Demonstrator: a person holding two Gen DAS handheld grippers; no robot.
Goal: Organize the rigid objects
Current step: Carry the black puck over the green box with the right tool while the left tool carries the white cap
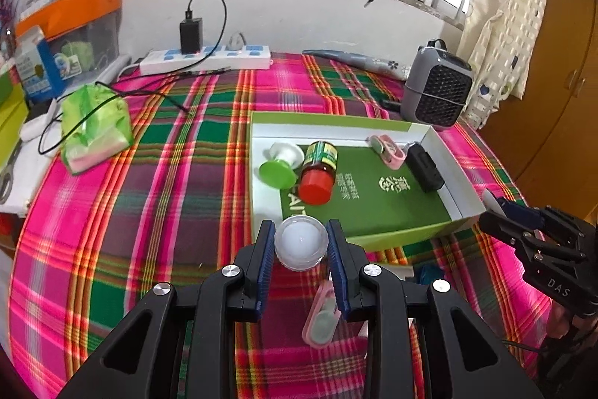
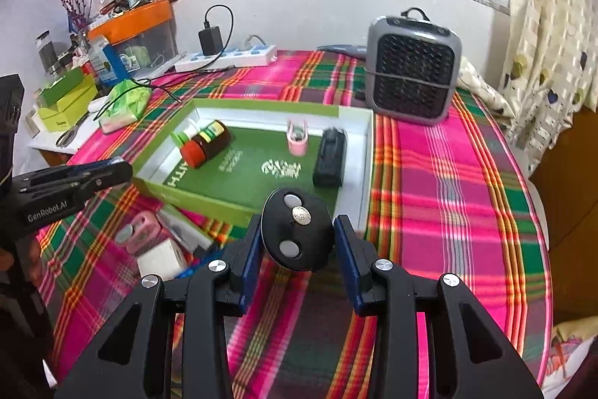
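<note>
Left wrist view: left claw [image 1: 301,242] clamped across a small clear round jar [image 1: 301,242], held above the plaid table [image 1: 149,212] just before the green tray [image 1: 373,126]. Rigid, light, likely slick plastic; side grip suits. Right wrist view: right claw [image 2: 297,234] clamped on a black oval key fob [image 2: 297,234], near the tray's front edge. Hard, light.
</note>
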